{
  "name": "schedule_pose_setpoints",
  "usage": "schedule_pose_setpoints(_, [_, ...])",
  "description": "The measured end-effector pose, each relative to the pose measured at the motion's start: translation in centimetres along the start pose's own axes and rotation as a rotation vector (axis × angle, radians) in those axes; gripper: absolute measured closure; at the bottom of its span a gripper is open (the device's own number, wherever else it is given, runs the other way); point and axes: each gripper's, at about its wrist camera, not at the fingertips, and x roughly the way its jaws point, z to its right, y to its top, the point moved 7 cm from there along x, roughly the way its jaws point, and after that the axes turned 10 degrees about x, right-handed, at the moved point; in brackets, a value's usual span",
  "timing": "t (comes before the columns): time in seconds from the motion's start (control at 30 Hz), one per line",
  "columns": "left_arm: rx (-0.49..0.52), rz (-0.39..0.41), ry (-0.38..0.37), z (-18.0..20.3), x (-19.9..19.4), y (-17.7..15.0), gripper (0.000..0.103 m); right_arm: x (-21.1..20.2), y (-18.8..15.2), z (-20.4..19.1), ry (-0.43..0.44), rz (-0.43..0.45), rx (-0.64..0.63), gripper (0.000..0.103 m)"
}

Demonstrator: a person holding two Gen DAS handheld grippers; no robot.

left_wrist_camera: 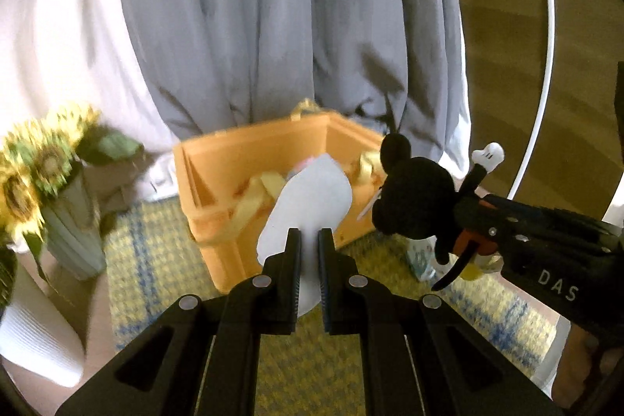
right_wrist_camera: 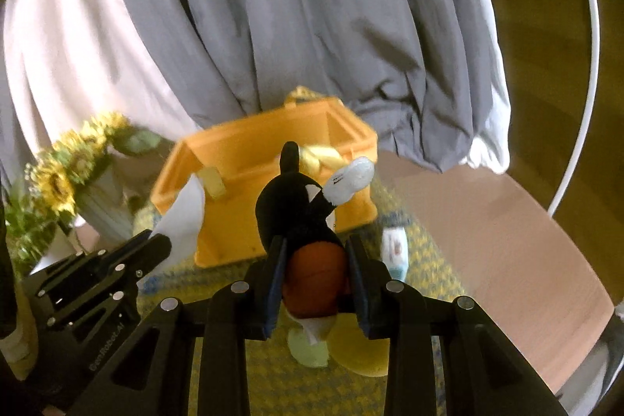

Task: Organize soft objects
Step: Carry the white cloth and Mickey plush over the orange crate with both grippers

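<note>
My left gripper (left_wrist_camera: 309,240) is shut on a flat white soft piece (left_wrist_camera: 308,197) and holds it up in front of an orange bin (left_wrist_camera: 218,158); it also shows in the right wrist view (right_wrist_camera: 156,240) with the white piece (right_wrist_camera: 183,217). My right gripper (right_wrist_camera: 316,252) is shut on a black mouse plush (right_wrist_camera: 300,205) with red shorts, gripped at the waist, just before the orange bin (right_wrist_camera: 241,151). In the left wrist view the plush (left_wrist_camera: 417,201) hangs right of the bin. Yellow soft items (right_wrist_camera: 323,153) lie inside the bin.
A vase of sunflowers (left_wrist_camera: 43,174) stands left of the bin on a yellow-blue woven mat (left_wrist_camera: 156,260). Grey curtains (left_wrist_camera: 253,26) hang behind. A small white packet (right_wrist_camera: 394,248) lies on the mat to the right. Bare wooden tabletop (right_wrist_camera: 487,240) extends right.
</note>
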Motion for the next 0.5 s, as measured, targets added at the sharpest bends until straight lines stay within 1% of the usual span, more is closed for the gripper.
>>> schedule_pose_setpoints(0.2, [0.031, 0.077, 0.064, -1.1, -1.6, 2.6, 0.093, -1.2, 2.2, -1.9, 0.065, 0.068, -0.014, 0.071])
schedule_pose_setpoints(0.5, [0.054, 0.146, 0.139, -2.5, -2.5, 5.3, 0.093, -1.0, 5.1, -3.3, 0.151, 0.117, -0.017, 0.071])
